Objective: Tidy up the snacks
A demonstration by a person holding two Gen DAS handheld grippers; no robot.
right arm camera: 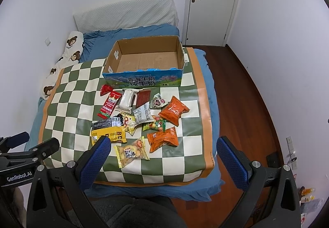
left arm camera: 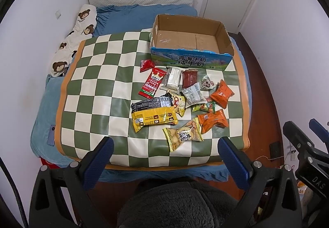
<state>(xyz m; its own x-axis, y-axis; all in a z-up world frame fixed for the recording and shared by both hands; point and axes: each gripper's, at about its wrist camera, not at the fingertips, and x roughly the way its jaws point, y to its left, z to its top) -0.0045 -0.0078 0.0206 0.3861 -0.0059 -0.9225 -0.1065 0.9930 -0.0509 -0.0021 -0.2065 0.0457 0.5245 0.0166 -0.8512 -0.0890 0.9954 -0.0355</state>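
from your left wrist view, your left gripper [left arm camera: 165,144] is spread apart, holding nothing; the cardboard milk box [left arm camera: 225,31] at 1 o'clock holds no snacks. from your right wrist view, your right gripper [right arm camera: 162,145] also gapes; snack packets [right arm camera: 141,117] lie at 12 o'clock on the checkered mat [right arm camera: 67,113], outside the box.

checkered mat [left arm camera: 98,88], bear pillow [left arm camera: 82,22], white door [right arm camera: 213,2]

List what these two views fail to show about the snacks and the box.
- Yellow packet, right wrist view: its near corner is hidden by the right gripper finger.
- Mushroom-print packet, left wrist view: partly buried under neighbouring packets.
- Cardboard box, both views: far outer side unseen.
- Packet lettering: too small to read.
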